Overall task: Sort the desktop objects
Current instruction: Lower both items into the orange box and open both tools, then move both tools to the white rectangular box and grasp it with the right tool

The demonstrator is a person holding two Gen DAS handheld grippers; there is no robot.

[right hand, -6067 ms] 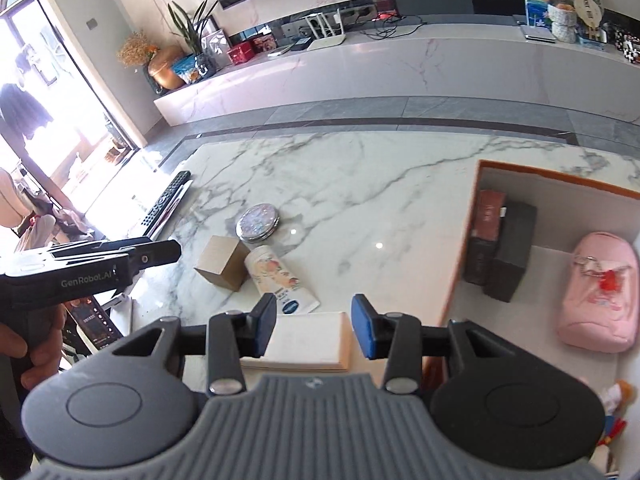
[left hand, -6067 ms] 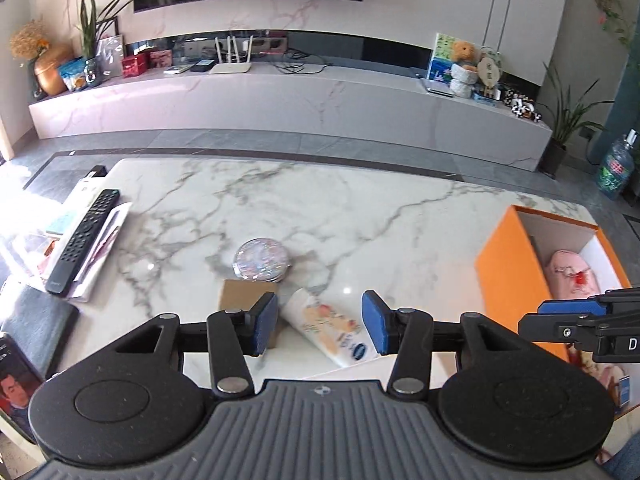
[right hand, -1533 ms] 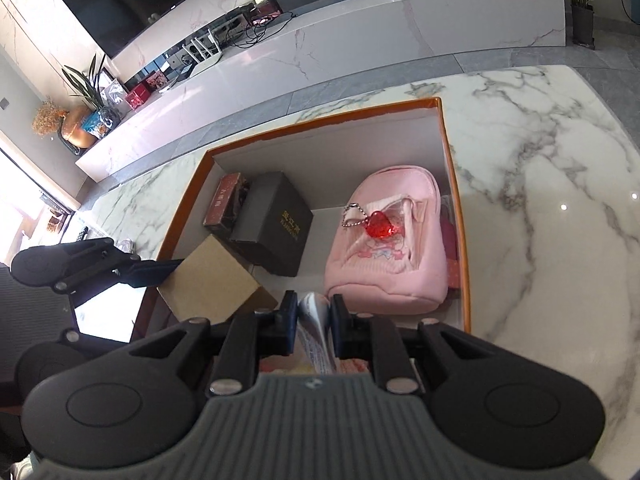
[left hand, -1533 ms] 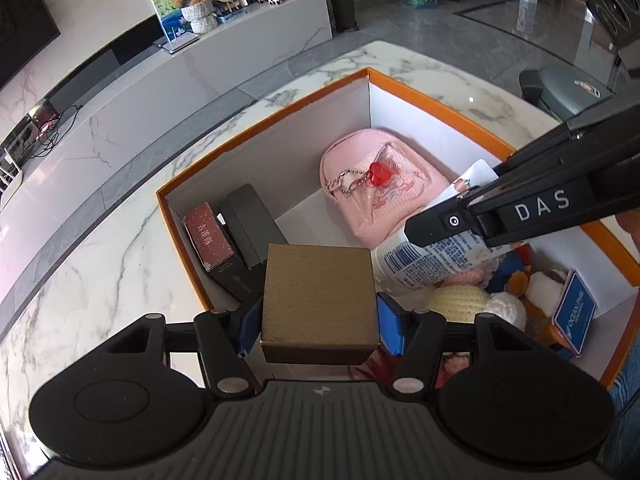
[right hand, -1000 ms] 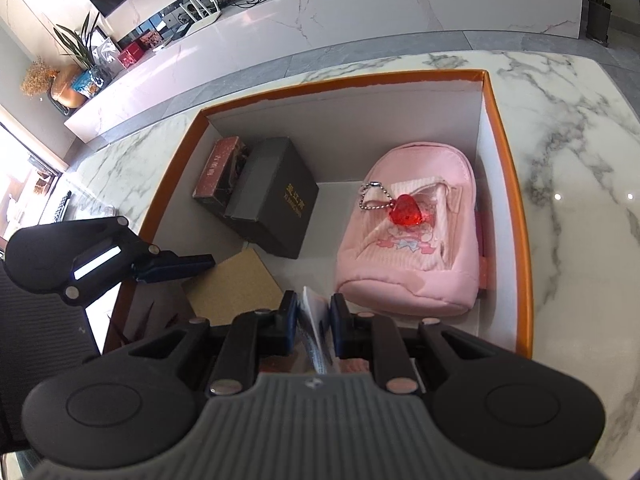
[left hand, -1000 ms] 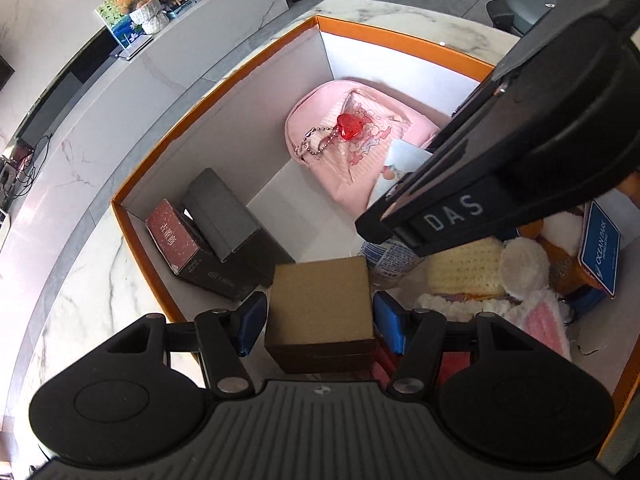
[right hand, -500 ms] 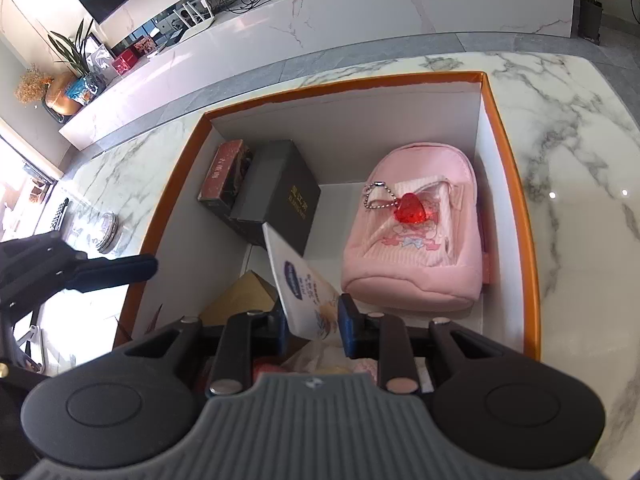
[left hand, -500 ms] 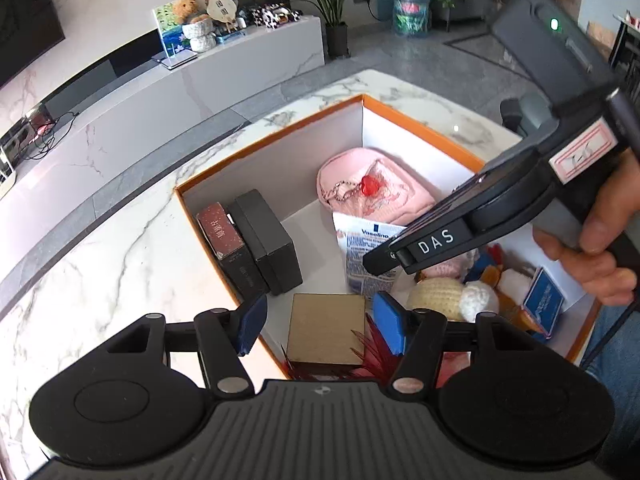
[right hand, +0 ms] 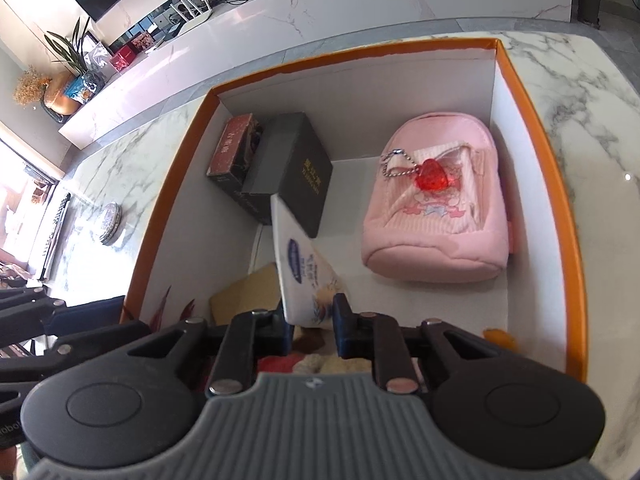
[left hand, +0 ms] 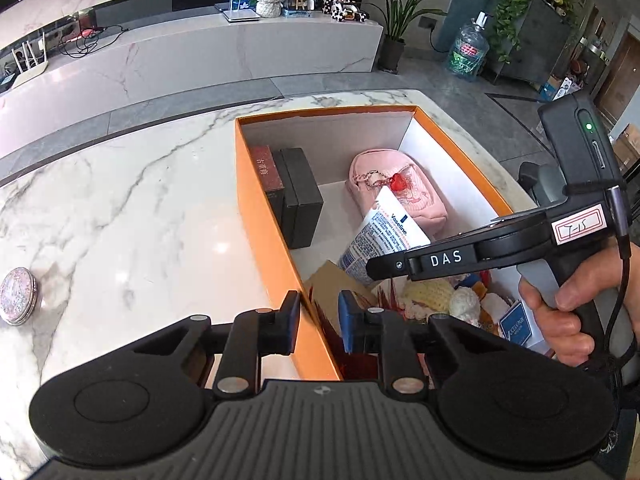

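Note:
A white lotion tube [right hand: 302, 264] sticks up tilted between the pads of my right gripper [right hand: 310, 316], whose jaws are closing on it, low inside the orange box [right hand: 560, 184]. From the left wrist view the same tube [left hand: 384, 228] juts from the right gripper [left hand: 374, 269], held by a hand. The brown cardboard box [left hand: 332, 284] lies inside the orange box [left hand: 256, 200] near its left wall. My left gripper [left hand: 318, 320] hovers over that wall with nothing between its closing jaws.
In the orange box lie a pink pouch [right hand: 440, 216] with a red heart charm, a black box [right hand: 296, 168], a dark red box [right hand: 234, 144], knitted toys [left hand: 440, 296] and a blue card [left hand: 516, 322]. A round glittery compact [left hand: 18, 296] sits on the marble table.
The left gripper let go of the brown box in the orange box, drew back up and left, and narrowed its jaws. The tube in the right gripper tipped over to lean left.

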